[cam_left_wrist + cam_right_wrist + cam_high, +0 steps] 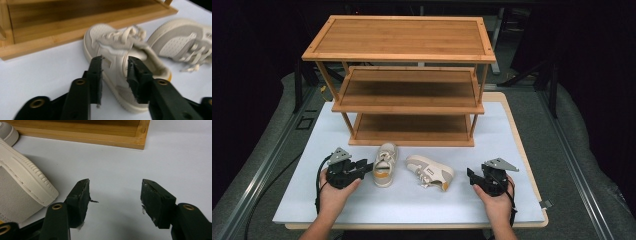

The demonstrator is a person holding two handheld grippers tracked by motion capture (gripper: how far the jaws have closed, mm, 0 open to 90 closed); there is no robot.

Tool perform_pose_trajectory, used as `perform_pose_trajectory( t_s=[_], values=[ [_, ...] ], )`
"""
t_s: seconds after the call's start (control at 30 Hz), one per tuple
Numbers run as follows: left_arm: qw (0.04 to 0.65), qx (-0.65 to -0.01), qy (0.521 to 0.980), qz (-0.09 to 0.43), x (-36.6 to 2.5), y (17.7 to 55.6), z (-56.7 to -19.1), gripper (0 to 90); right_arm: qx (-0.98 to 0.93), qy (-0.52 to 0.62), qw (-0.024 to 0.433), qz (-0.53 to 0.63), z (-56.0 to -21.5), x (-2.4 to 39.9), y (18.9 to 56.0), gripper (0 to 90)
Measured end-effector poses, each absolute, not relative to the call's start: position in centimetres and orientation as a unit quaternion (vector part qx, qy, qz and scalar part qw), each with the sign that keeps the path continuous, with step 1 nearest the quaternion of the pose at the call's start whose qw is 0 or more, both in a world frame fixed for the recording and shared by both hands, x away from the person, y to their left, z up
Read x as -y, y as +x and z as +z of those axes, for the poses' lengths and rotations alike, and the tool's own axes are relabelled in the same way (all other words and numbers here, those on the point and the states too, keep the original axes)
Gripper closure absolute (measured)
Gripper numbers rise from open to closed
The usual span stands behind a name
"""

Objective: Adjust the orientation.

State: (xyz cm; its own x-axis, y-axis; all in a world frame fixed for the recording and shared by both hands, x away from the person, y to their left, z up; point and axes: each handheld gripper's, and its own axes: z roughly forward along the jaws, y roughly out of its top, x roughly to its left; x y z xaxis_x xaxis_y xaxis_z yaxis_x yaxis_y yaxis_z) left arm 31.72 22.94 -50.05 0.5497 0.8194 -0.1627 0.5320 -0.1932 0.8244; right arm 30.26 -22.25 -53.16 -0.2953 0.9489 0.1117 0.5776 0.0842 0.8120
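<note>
The left gripper view blurs the left shoe (120, 65), upright before the rack (404, 75). The left gripper (368, 167) reaches level, jaws parted astride its heel collar; the right gripper (115, 200) hovers open.

Bright white table (412, 200), dark surroundings, soft shadows, left gripper view blurred, shelf (402, 45) evenly lit

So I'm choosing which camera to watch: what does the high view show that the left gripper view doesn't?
High view alone: the whole three-tier shelf, both hands, the right gripper open beside the tipped shoe. Left gripper view alone: the left gripper close up, its fingers apart around the upright shoe. Shared: both shoes, the bottom shelf, the white tabletop.
</note>
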Motion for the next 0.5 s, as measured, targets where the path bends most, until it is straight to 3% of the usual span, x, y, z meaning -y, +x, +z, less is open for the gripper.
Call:
perform_pose_trajectory(
  t_s=[0.3, 0.43, 0.5],
  values=[
    [0.449, -0.459, 0.756, 0.127, -21.2, 33.3, -51.2, 52.3, -0.697, 0.548, 0.232, 0.399, -53.2, 22.2, 30.2, 39.9],
    [0.439, -0.47, 0.757, 0.118, -21.0, 33.8, -51.5, 53.8, -0.697, 0.547, 0.232, 0.402, -53.1, 22.2, 30.2, 39.9],
    [0.426, -0.473, 0.762, 0.122, -21.0, 33.9, -51.7, 59.3, -0.698, 0.545, 0.232, 0.403, -53.1, 22.1, 30.2, 40.0]
  ],
)
